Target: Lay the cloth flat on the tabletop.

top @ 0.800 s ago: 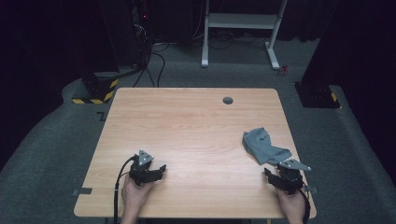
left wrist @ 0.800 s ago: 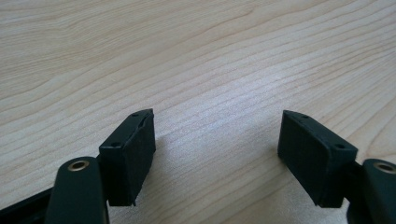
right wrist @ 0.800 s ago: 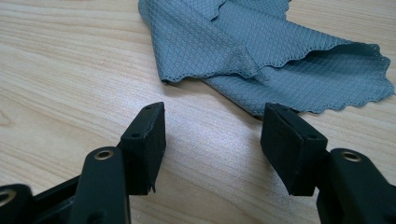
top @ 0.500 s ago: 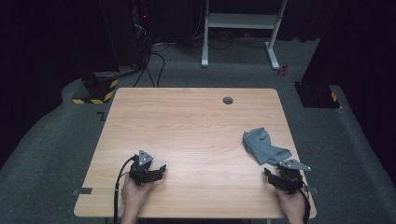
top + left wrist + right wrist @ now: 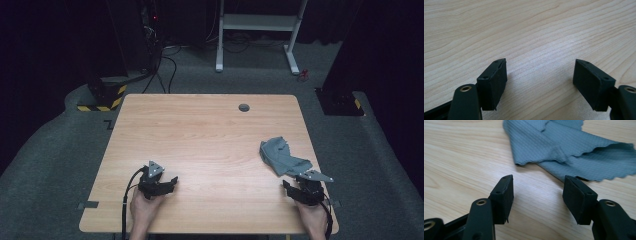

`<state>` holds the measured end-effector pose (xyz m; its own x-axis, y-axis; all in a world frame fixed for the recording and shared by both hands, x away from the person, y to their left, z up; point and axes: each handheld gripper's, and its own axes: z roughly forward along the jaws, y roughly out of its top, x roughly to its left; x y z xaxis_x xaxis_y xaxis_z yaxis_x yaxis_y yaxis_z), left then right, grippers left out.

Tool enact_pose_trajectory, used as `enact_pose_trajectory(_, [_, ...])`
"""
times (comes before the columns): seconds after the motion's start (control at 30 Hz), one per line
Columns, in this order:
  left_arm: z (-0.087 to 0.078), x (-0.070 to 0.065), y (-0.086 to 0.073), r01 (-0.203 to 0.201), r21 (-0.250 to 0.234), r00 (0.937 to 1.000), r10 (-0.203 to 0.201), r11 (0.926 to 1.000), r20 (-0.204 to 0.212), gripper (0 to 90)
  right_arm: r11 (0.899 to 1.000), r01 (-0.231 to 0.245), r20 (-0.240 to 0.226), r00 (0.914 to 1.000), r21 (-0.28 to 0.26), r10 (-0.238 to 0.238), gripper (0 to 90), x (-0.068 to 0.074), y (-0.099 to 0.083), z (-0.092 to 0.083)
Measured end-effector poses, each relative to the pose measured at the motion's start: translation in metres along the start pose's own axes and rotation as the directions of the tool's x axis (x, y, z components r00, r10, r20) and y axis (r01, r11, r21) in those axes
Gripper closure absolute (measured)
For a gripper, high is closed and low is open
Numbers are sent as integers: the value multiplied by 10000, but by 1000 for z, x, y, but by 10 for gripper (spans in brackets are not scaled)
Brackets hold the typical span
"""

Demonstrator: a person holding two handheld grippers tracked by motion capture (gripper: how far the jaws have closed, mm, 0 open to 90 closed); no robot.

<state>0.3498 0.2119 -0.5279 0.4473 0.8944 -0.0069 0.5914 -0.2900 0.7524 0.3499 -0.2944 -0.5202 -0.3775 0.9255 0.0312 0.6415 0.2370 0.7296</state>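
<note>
One cloth: a grey ribbed cloth (image 5: 281,156) lies crumpled on the tabletop (image 5: 200,145), at about 4 o'clock from the tabletop's middle, near the right edge.
Cloth close up: in the right gripper view the cloth (image 5: 564,147) shows folded layers with a wavy hem, flat on the wood.
Right hand-held gripper: the right hand-held gripper (image 5: 303,187) sits just at 5 o'clock of the cloth, near the front right corner; its jaws stand apart with bare wood between them (image 5: 537,195). The tip of one jaw is at the cloth's near hem; I cannot tell whether it touches. Nothing is gripped.
Right hand: the right hand (image 5: 312,220) comes in from the 6 o'clock edge, holding that gripper.
Left hand-held gripper: the left hand-held gripper (image 5: 159,184) is well apart from the cloth, at about 7 o'clock from the tabletop's middle; its jaws are spread wide over bare wood (image 5: 540,80), nothing in them.
Left hand: the left hand (image 5: 145,210) holds it, a black cable (image 5: 126,200) trailing back.
Tabletop detail: a small dark grommet (image 5: 244,107) at 12 o'clock, near the far edge.
Beyond: a white frame (image 5: 257,30) on grey carpet (image 5: 65,150).
</note>
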Motion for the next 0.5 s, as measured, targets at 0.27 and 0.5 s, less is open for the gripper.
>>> enact_pose_trajectory(0.27, [0, 0, 0, -80, 36, 10000, 80, 10000, -1, 274, 9981, 352, -218, 9991, -502, -363, 368, 16, 12, -5])
enact_pose_trajectory(0.5, [0, 0, 0, -73, 36, 10000, 73, 10000, -6, 275, 9952, 588, -262, 9978, -779, -610, 338, 18, 30, 2])
